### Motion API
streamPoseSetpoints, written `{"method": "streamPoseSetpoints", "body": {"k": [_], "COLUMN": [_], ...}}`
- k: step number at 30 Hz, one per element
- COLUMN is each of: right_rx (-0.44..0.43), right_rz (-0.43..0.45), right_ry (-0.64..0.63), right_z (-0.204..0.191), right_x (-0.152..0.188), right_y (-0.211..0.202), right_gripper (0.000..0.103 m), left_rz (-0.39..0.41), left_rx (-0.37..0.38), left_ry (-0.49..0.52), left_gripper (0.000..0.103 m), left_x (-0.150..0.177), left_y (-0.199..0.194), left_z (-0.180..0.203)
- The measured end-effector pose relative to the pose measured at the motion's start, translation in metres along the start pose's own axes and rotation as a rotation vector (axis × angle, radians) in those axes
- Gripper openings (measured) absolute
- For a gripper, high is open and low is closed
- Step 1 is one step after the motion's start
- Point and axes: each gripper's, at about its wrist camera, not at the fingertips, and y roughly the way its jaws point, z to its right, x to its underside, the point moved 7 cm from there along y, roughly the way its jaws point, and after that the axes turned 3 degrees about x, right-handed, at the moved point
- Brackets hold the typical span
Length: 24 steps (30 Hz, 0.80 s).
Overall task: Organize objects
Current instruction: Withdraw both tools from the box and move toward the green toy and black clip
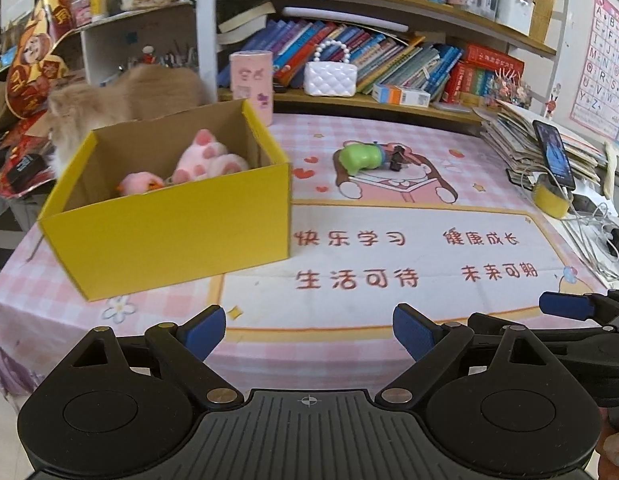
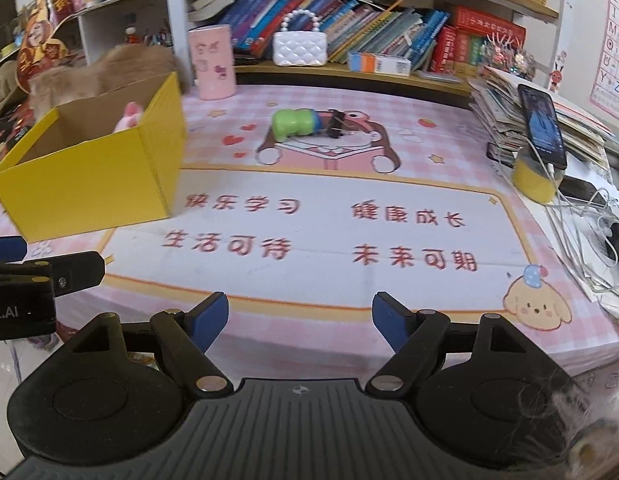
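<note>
On the table (image 2: 389,288), one green toy (image 2: 295,123) is lying sideways ahead of my right hand-held gripper (image 2: 300,318), nearer than my left hand-held gripper (image 1: 309,332). Both are hovering released, empty. One yellow box (image 1: 169,216) is holding two pink plush toys (image 1: 207,158).

Yellow box (image 1: 169,224), brown cardboard inside. Pink-and-white plush (image 1: 207,158) with pink paw pads. Green toy (image 1: 359,158) with a blue band. Table mat (image 1: 389,300): pink-white check, orange border, red characters. Pink canister (image 1: 251,80). White quilted handbag (image 1: 329,78), pearl handle. Gripper pads (image 1: 411,334) blue, bodies black.
</note>
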Motion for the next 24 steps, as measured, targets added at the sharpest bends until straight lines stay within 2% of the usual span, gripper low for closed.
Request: {"method": "streamPoseSetpoints", "body": {"k": [11, 24], "right_rx": [-0.029, -0.097], "right_rz": [-0.029, -0.013], "right_ry": [-0.011, -0.024], "right_z": [0.046, 0.093], "right_x": [-0.032, -0.086], "right_y": [0.041, 0.093], "right_gripper": [0.078, 0.078], "left_rz": [-0.029, 0.007], "left_rx": [-0.009, -0.065], "left_ry": [0.002, -0.061], "left_gripper": [0.093, 0.093], "left_x": [-0.032, -0.085], "left_y": [0.045, 0.090], "left_z": [0.042, 0.079]}}
